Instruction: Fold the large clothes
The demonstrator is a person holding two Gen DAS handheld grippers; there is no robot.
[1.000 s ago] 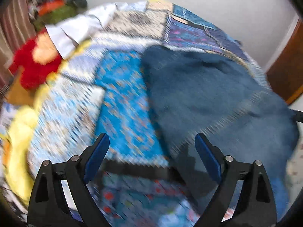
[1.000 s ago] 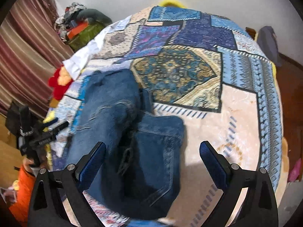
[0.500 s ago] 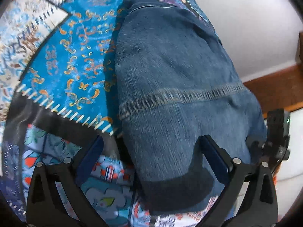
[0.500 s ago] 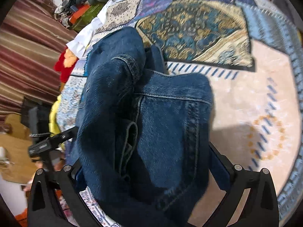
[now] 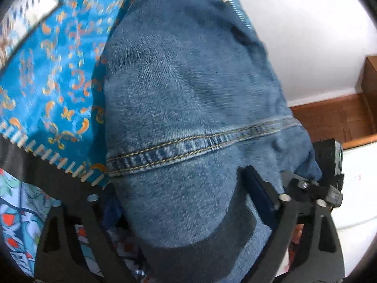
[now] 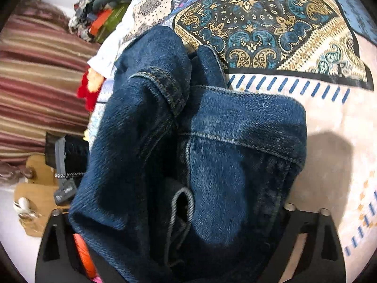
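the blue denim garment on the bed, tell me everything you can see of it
The blue denim garment is thick and heavy-looking, with tan double-stitched seams and a thin cord loop dangling near its folds. It lies bunched and folded over itself on the patterned patchwork bedspread, looking mid-blue in the left wrist view and darker in the right. It fills the space between the open jaws of the left gripper and of the right gripper, whose fingertips it hides. Whether either has closed on it cannot be told.

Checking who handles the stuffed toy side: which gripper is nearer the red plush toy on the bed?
Left. The red plush toy lies past the jeans' left edge, the side where the left gripper shows; the right gripper is on the jeans' other end.
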